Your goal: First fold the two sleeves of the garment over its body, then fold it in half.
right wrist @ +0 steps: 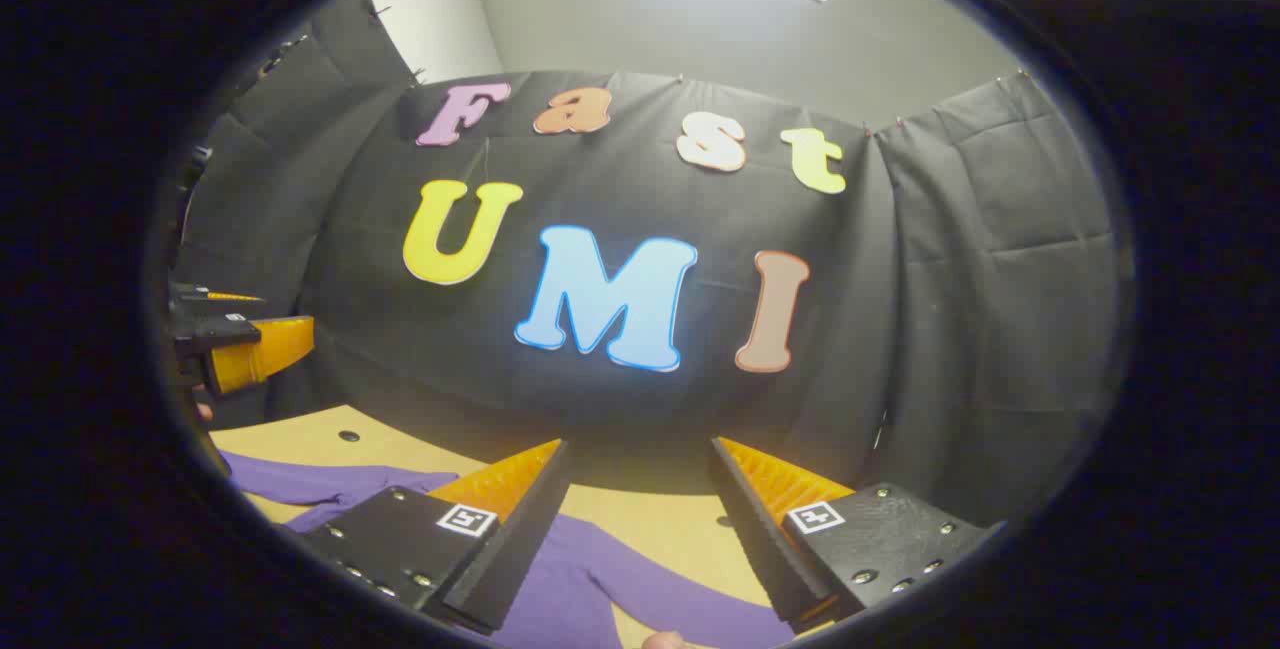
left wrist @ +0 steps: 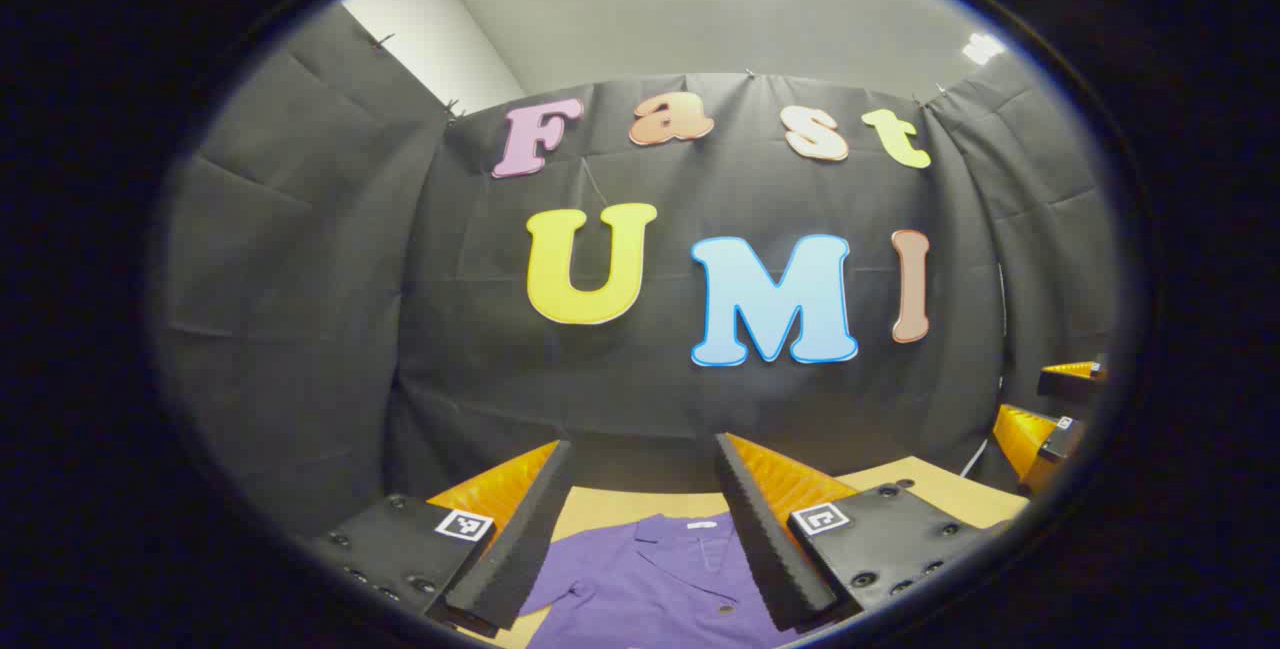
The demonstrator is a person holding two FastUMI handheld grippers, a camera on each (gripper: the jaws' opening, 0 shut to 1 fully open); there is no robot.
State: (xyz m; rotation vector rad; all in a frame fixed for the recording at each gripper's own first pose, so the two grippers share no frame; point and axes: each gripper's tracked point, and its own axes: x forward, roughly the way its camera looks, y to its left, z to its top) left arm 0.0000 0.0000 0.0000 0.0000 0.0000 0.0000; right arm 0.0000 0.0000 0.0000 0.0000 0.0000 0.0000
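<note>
A purple collared garment point(left wrist: 655, 579) lies flat on the wooden table point(left wrist: 940, 489), its collar and buttoned front below and between the fingers of my left gripper point(left wrist: 640, 459). That gripper is open and held above the cloth. In the right gripper view a purple sleeve point(right wrist: 620, 579) runs across the table point(right wrist: 400, 444) under my right gripper point(right wrist: 638, 459), which is open and hovers clear of it. More purple cloth point(right wrist: 330, 479) stretches to the left. The right gripper point(left wrist: 1045, 419) shows at the right edge of the left gripper view, and the left gripper point(right wrist: 235, 339) at the left edge of the right gripper view.
Black cloth walls close the booth behind and to both sides of the table. The tabletop has small dark holes point(right wrist: 348, 436). A fingertip point(right wrist: 665, 641) shows at the bottom edge of the right gripper view.
</note>
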